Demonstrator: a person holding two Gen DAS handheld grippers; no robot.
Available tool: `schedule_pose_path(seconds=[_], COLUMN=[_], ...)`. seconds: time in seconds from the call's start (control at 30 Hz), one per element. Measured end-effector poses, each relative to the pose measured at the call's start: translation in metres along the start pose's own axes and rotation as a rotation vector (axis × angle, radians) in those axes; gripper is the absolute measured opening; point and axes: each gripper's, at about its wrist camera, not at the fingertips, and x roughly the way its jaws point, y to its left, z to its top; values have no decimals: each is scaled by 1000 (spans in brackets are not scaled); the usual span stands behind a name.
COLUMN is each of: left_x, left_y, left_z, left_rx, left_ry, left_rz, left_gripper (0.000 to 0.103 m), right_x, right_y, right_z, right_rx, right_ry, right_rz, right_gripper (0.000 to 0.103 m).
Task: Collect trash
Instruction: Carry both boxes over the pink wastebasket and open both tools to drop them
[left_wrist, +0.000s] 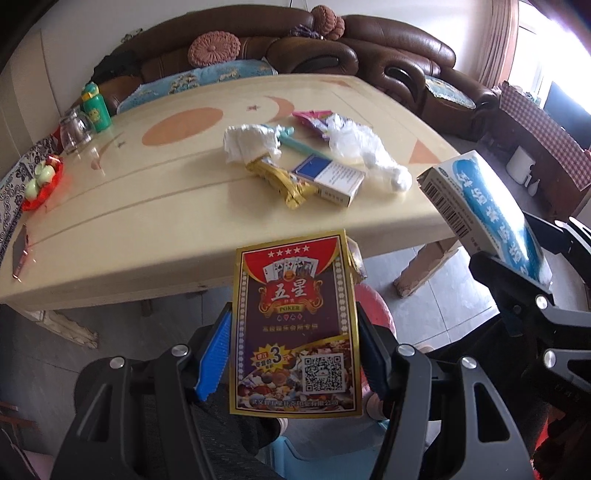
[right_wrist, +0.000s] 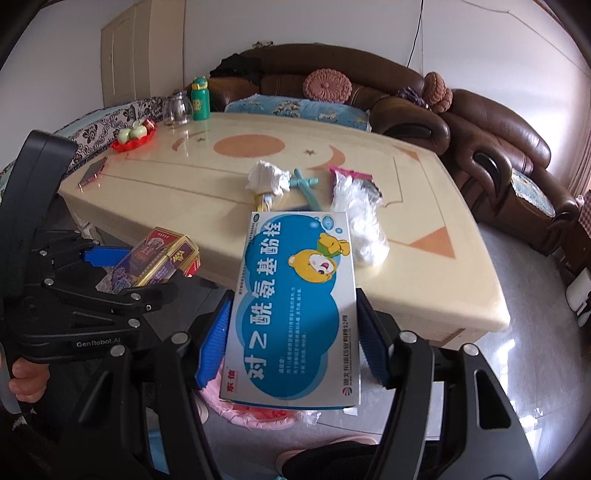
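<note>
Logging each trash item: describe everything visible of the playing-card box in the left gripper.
The playing-card box is a flat cardboard pack with a gold border, red and purple face, five stars, fanned cards, "POKER" and a QR code. It stands upright, clamped by its side edges between the left gripper and its blue pads, off the table, its top flap looking slightly open.

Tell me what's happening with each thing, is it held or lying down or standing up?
left gripper: shut on the card box
card box: held
right gripper: shut on the medicine box
medicine box: held
crumpled tissue: lying on the table
blue-and-white box: lying flat
green bottle: upright, capped
glass jar: upright
</note>
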Motion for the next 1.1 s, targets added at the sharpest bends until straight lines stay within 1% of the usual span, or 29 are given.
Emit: schedule_pose_path(seconds=[0.23,0.43,0.57,0.7,0.77,0.8,0.83,0.9,1.0,1.03,1.1], left_x=[33,58,75,92,108,116,127,149,169,179,194], left_y=[1,1,4,7,7,7,6,8,13,14,14], left_z=[-7,-11,-13,-14,-16,-17,-19,-22,-27,-29,-32], left_rx=[-29,-24,-39,-47,-30,-20,-3,-5,-47,-61,-46], left_ry=[76,125,163,177,182,184,185,243,302,332,350], left_rz=[-14,-20,-16,-15,9,28,40,68,-29,-43,-17], left_gripper=[60,60,60,60,60,60,60,60,60,60,60], right_x=[27,48,62,75,86,100,113,126,133,136,141], right_y=[-1,1,2,4,5,5,4,-1,-3,-3,-7], right_z=[-16,-26,-32,-37,-40,-43,-46,-47,-44,-43,-44], right_rx=[9,5,7,5,-5,-9,0,45,38,32,36], right_ry=[63,115,143,162,162,180,208,227,215,215,220], right_rz=[13,25,30,33,39,27,42,80,67,62,72], right_gripper=[62,62,62,62,62,62,58,57,57,57,57])
